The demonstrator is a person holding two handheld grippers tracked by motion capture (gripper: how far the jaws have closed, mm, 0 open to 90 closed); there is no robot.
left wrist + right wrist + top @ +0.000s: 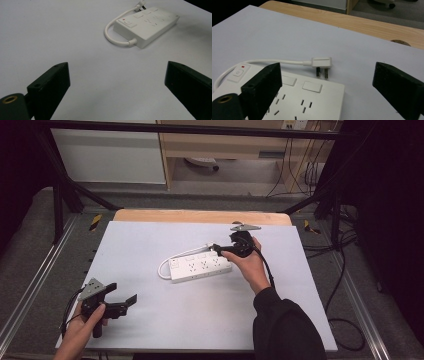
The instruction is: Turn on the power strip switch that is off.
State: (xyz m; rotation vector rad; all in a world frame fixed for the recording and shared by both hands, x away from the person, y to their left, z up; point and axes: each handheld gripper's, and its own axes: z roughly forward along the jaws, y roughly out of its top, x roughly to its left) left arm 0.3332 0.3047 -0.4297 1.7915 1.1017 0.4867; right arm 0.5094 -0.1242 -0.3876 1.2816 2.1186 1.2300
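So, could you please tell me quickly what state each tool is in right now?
Left tool: open, holding nothing.
Right tool: open above the power strip, holding nothing.

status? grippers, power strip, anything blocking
Both hand-held grippers open: left idle near the table edge, right above the strip's end. Power strip flat, plug loose beside it. Nothing blocking.

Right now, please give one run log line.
left gripper: open, idle | right gripper: open over power strip | plug: lying free on table
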